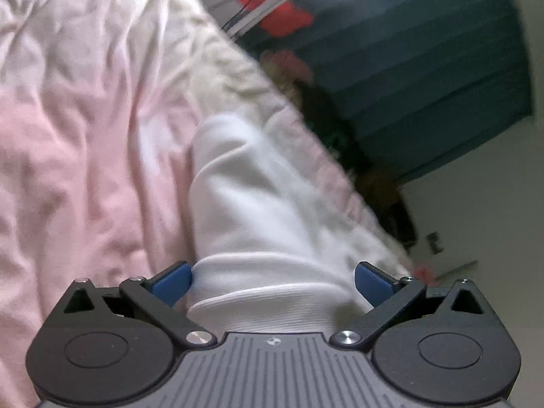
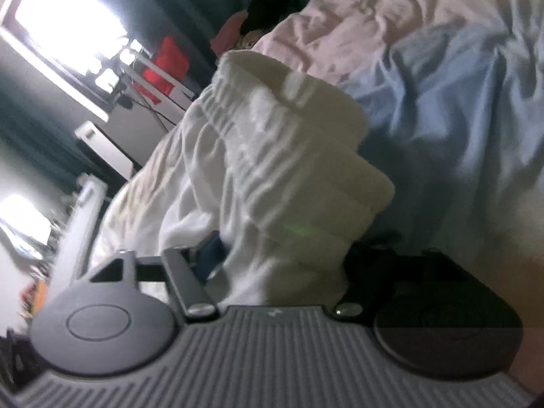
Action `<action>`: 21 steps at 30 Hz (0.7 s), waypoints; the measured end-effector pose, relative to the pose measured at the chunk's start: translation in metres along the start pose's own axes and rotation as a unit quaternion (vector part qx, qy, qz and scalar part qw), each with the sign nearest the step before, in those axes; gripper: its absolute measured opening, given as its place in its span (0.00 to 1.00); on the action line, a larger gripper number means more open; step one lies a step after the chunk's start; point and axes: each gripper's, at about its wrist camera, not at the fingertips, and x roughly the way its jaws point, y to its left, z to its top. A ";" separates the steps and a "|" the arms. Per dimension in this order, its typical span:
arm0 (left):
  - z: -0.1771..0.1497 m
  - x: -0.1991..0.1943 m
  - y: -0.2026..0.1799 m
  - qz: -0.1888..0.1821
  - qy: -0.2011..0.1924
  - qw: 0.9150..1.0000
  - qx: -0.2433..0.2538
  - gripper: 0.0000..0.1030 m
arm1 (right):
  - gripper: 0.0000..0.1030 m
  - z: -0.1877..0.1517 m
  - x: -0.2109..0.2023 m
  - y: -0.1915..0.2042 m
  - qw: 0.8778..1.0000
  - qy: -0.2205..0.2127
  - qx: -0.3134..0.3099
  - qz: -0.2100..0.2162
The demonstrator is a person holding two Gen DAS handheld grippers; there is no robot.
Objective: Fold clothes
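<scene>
White garment [image 1: 258, 204] fills the middle of both wrist views, lying over a bed spread with a pink sheet [image 1: 85, 136]. On the left, its ribbed hem sits between the blue pads [image 1: 171, 284] of the left hand-held gripper [image 1: 273, 284], whose jaws stand wide apart; the left pad touches the fabric edge, the right pad stands just clear of it, so nothing is pinched there.

The right hand-held gripper [image 2: 282, 255] has a thick, gathered bunch of the same garment [image 2: 272, 170] between its fingers. Cloth covers the pads almost wholly and the picture is blurred, so the jaws look closed on it, though I cannot be sure. The bunch rises up and away from the gripper, with a folded cuff at its top. Beside it lies a light blue cloth [image 2: 459, 108] on the pink sheet [image 2: 357, 10]. Dark teal curtains [image 1: 425, 68] hang behind the bed.
</scene>
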 end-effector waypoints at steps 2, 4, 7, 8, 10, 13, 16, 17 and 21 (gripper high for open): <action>0.000 0.005 0.002 0.006 0.010 1.000 -0.006 0.94 | 0.45 0.001 -0.006 0.007 1.000 -0.004 -0.009 -0.005; 0.000 0.004 0.000 0.014 0.005 1.000 -0.002 0.85 | 0.37 0.001 -0.014 0.012 1.000 -0.007 -0.020 -0.005; -0.001 -0.002 -0.005 0.019 -0.001 1.000 0.002 0.67 | 0.33 0.004 -0.029 0.020 1.000 -0.013 -0.021 0.005; -0.001 -0.004 -0.009 0.016 -0.003 1.000 0.002 0.60 | 0.33 0.007 -0.035 0.023 1.000 -0.017 -0.019 0.010; 0.001 -0.006 -0.024 -0.001 -0.002 1.000 0.005 0.53 | 0.33 0.014 -0.049 0.029 0.999 -0.028 -0.020 0.020; 0.005 -0.008 -0.048 -0.028 0.000 1.000 0.011 0.47 | 0.32 0.035 -0.071 0.030 0.998 -0.053 -0.001 0.033; 0.012 0.007 -0.089 -0.048 0.002 0.998 0.034 0.46 | 0.32 0.067 -0.092 0.025 0.996 -0.080 0.023 0.034; 0.015 0.018 -0.104 -0.055 0.003 0.998 0.037 0.46 | 0.32 0.079 -0.098 0.023 0.995 -0.089 0.028 0.033; 0.033 0.084 -0.172 -0.081 0.021 0.995 0.053 0.46 | 0.32 0.143 -0.120 0.002 0.990 -0.134 0.041 0.016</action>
